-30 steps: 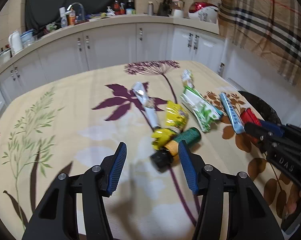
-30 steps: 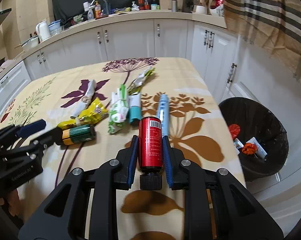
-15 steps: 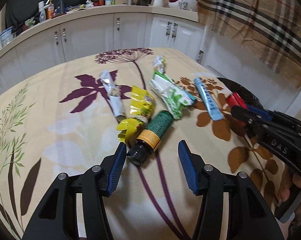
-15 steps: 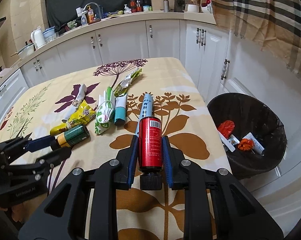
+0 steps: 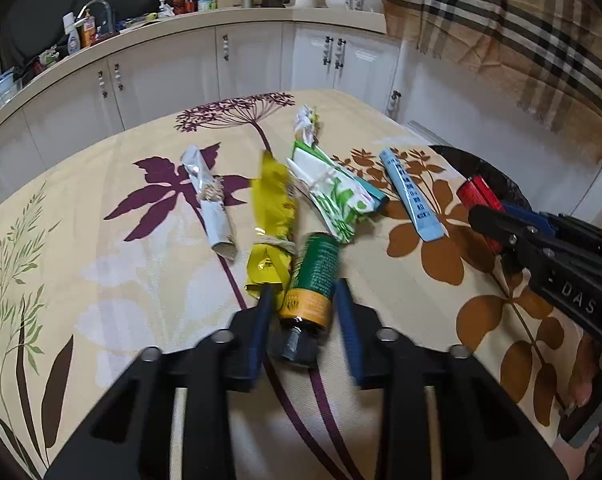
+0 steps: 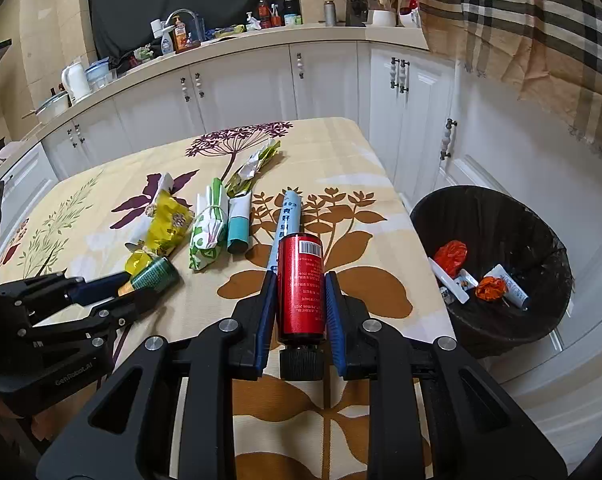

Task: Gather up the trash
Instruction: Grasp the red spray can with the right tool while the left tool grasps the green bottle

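Note:
My left gripper (image 5: 303,292) has its blue pads either side of a green and orange bottle (image 5: 312,276) with a black cap that lies on the flowered tablecloth (image 5: 121,272); small gaps show at both pads. My right gripper (image 6: 301,280) is shut on a red bottle (image 6: 301,286) and holds it above the table's right side. The red bottle also shows in the left wrist view (image 5: 479,200). A black trash bin (image 6: 497,216) with several scraps inside stands on the floor to the right of the table.
On the table lie a yellow wrapper (image 5: 273,216), a silver wrapper (image 5: 211,200), a green and white wrapper (image 5: 333,188), a teal tube (image 6: 239,224) and a light blue tube (image 5: 411,196). White cabinets (image 6: 241,88) and a cluttered counter stand behind.
My left gripper has moved forward around the green bottle and its jaws have narrowed on it. My right gripper has carried the red bottle a little to the right, toward the bin.

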`<state>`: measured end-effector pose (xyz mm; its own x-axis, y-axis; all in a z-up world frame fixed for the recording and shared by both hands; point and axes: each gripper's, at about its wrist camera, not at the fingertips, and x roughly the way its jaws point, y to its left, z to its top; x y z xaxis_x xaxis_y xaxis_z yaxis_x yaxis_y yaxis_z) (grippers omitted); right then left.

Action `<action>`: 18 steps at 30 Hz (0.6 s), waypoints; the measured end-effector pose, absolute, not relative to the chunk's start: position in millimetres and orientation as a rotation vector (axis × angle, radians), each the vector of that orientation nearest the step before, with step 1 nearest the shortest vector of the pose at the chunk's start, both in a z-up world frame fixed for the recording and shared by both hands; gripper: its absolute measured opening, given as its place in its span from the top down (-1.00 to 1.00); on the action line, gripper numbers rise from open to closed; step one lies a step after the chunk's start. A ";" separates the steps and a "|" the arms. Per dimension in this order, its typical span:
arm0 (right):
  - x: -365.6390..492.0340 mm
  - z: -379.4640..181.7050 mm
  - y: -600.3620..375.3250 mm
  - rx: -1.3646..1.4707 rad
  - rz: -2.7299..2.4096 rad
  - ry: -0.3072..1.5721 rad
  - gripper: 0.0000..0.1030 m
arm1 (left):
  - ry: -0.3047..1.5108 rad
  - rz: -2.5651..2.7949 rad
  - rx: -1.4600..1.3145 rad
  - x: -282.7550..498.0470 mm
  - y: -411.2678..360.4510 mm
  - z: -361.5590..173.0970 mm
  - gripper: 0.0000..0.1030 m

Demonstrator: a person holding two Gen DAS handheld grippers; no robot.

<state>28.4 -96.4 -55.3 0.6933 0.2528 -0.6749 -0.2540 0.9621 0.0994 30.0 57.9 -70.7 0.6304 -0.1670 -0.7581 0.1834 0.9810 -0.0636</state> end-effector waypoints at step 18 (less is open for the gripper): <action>23.8 -51.6 -100.7 0.005 0.289 0.740 0.55 | 0.862 -0.135 -0.031 5.6 73.1 -70.2 0.13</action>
